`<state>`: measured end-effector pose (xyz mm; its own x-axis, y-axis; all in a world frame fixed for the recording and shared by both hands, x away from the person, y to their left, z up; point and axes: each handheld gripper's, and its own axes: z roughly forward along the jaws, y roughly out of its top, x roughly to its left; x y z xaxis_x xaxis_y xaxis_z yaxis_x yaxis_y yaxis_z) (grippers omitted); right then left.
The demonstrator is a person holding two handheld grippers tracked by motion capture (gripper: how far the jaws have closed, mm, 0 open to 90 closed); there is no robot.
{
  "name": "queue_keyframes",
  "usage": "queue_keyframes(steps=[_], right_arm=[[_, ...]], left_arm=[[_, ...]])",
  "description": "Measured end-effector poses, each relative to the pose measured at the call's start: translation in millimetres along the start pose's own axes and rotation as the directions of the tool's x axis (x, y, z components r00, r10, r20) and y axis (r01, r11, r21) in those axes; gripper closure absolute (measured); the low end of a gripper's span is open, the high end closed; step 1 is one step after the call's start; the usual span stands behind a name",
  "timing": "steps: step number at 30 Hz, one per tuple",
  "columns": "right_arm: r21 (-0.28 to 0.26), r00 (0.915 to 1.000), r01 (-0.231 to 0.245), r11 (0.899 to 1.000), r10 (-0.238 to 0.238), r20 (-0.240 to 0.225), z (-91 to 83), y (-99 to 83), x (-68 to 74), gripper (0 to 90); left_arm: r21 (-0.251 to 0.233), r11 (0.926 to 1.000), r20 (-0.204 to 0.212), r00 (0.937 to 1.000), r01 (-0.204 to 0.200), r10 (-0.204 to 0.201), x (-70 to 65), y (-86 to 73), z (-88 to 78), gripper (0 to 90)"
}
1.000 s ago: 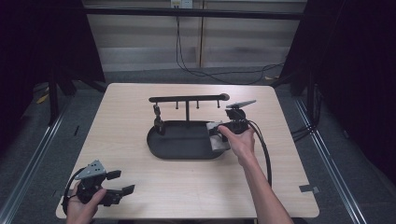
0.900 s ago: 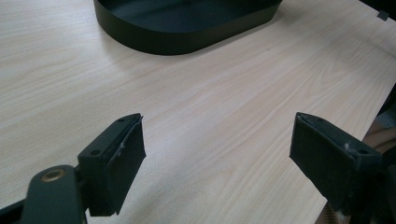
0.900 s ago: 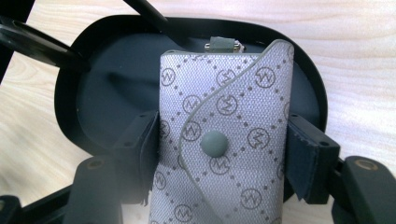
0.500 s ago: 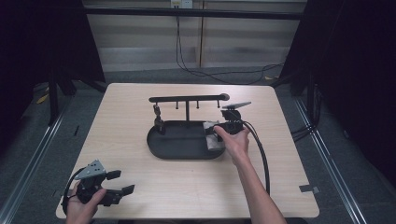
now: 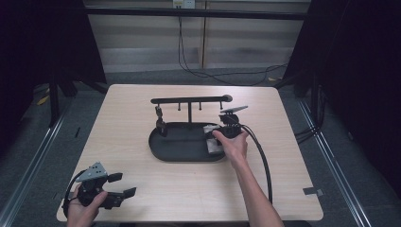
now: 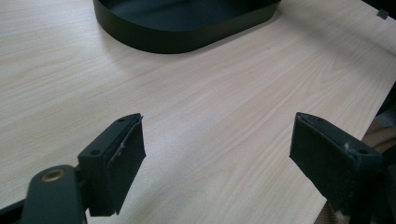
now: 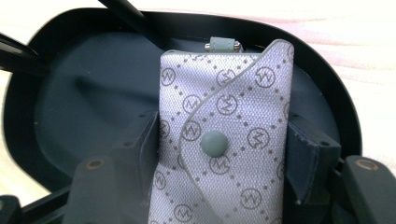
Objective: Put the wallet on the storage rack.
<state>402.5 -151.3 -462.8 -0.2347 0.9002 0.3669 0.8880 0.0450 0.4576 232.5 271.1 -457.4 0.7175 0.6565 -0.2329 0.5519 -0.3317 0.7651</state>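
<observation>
The right tongs [image 7: 219, 154] are clenched on a small grey fabric pouch [image 7: 224, 140] with a printed monogram pattern, a curved flap and a round grey snap button. In the right gripper view the two black pads press the pouch's left and right edges, and the pouch stands between them with a small metal-ended fitting showing at its top edge. Behind and below the pouch lies the dark floor of a black oval tray [image 7: 70, 107] with a low raised rim.

In the high view the right tongs [image 5: 218, 137] sit over the right end of that tray [image 5: 165, 151], the person's right hand [image 5: 234, 146] wrapped around the gripper body and a black cable trailing back along the forearm. The pouch [image 5: 212, 138] shows as a pale patch inside the tray's right end; whether it touches the tray floor cannot be told. A black stand with a horizontal bar [image 5: 189, 100] rises from the back of the tray, with small hooks hanging under the bar.

The left tongs [image 5: 124, 185] are released, with nothing between them, held by the left hand [image 5: 85, 208] near the front left corner of the light wooden bench [image 5: 142, 198], well apart from the tray. In the left gripper view the pads hover above bare wood grain, the tray's rim ahead.
</observation>
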Motion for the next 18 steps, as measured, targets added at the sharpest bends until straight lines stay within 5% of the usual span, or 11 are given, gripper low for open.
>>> queue_keyframes(steps=[18], right_arm=[[-0.023, 0.9982, 0.044, 0.999, -0.043, 0.041, 9.7, -3.3, 1.7, 32.1]], left_arm=[[-0.001, 1.0000, 0.003, 1.0000, 0.006, -0.006, 0.3, -0.2, 0.3, 17.8]])
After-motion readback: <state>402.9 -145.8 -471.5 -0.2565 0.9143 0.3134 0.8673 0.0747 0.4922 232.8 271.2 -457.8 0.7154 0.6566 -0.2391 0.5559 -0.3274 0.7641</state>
